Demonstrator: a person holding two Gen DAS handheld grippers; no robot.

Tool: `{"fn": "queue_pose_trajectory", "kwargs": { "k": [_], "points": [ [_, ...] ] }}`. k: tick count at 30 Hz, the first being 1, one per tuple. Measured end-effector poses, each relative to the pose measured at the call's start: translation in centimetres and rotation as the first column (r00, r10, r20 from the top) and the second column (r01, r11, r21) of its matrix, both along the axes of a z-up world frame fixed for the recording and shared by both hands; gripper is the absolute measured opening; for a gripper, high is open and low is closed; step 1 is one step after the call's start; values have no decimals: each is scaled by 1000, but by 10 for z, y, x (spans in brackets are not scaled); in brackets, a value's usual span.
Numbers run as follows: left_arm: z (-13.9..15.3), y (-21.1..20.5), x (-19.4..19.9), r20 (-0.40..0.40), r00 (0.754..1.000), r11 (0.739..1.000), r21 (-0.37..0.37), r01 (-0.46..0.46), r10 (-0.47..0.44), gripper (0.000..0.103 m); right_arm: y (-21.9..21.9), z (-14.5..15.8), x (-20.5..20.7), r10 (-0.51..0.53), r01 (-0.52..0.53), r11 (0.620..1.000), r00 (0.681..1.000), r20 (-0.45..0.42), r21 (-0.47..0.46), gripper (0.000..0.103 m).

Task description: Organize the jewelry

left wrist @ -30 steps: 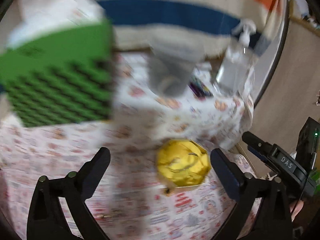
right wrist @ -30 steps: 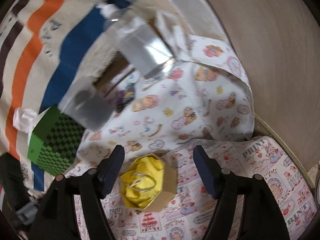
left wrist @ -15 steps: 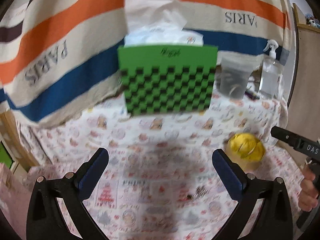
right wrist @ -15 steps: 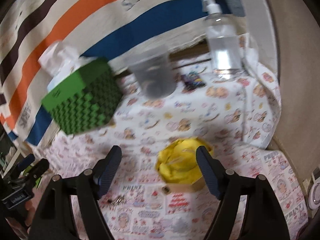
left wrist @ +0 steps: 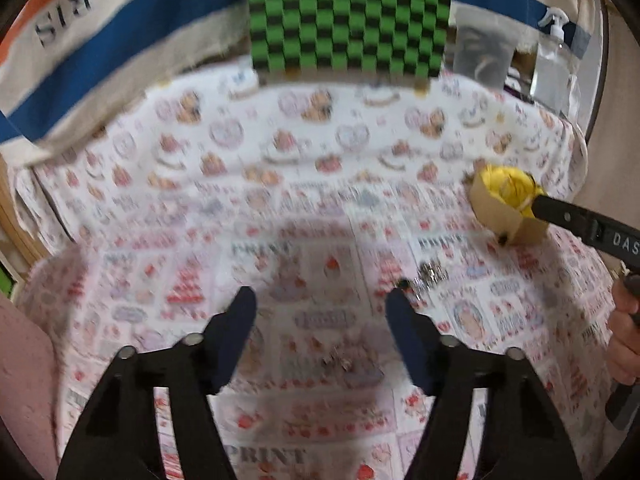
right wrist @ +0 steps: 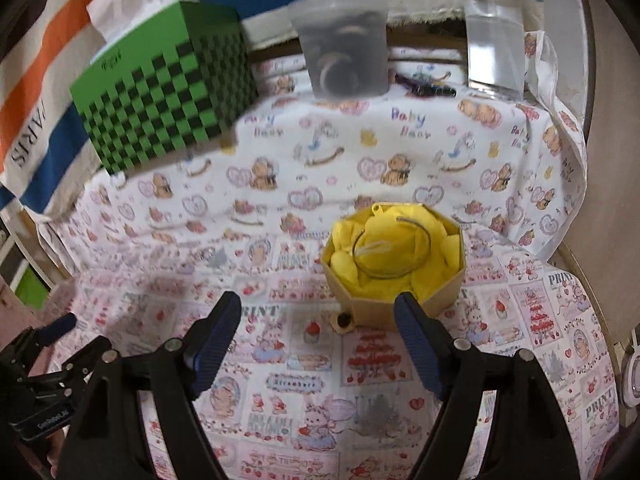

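Observation:
A tan octagonal box (right wrist: 394, 276) lined with yellow cloth holds a thin silver bangle (right wrist: 390, 248); it also shows in the left wrist view (left wrist: 506, 210) at the right. Small silver jewelry pieces (left wrist: 432, 274) lie on the printed cloth just right of my left gripper's right fingertip, and another small piece (left wrist: 338, 360) lies between its fingers. My left gripper (left wrist: 322, 308) is open and empty, low over the cloth. My right gripper (right wrist: 318, 316) is open and empty, just in front and left of the box. A small ring-like piece (right wrist: 344, 322) lies at the box's base.
A green checkered tissue box (right wrist: 168, 96) stands at the back left. A translucent cup (right wrist: 344, 50) and a clear pump bottle (right wrist: 494, 40) stand at the back. A striped PARIS cloth (left wrist: 100, 40) hangs behind. The table edge drops off at the right.
My left gripper has tipped down toward the cloth and its jaws have narrowed. My right gripper has drawn back and left, so the box now sits ahead to its right.

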State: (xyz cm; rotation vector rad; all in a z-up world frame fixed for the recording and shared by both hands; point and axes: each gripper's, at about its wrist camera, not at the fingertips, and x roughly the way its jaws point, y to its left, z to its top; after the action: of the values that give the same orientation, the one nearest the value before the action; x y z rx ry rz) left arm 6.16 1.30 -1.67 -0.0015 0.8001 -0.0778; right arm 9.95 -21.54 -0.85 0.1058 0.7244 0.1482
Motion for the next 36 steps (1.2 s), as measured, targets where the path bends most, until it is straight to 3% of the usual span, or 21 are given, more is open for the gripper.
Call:
{"fn": "queue_pose_trajectory", "kwargs": {
  "k": [3,11,13,15,19,23,28,36],
  "points": [
    [-9,-1,2,-46,999,1000,-14,-4,3,49,-3,-3,1,-6,7,1000,1000,-17,4,77],
    [-24,-6,4,-143,990,1000,-28,1,-5,37,-9,-6,7,-36,36,999,998,-46,1,78],
    [-26,-6,6,-151,988,1000,-19,-5,2,29,-7,-7,8,-36,36,999,998,-48,-7,78],
    [-29,-5,7,-168,986,999,-34,0,-6,12,-6,-8,9,-34,33,999,998,-52,-14,78],
    [-29,-4,9,-167,986,1000,-29,5,-10,10,-5,-10,10,-33,31,999,998,-56,-24,78],
    [-16,-1,12,-135,991,1000,-27,-1,-2,9,-4,-11,11,-30,29,999,998,-56,-26,78],
    [19,-2,18,-38,999,1000,-17,-9,9,9,2,-12,10,2,-3,1000,999,-53,-16,78],
    [50,-2,36,91,996,996,-88,6,2,9,20,-12,7,97,-95,995,993,-64,32,78]
  ]
}}
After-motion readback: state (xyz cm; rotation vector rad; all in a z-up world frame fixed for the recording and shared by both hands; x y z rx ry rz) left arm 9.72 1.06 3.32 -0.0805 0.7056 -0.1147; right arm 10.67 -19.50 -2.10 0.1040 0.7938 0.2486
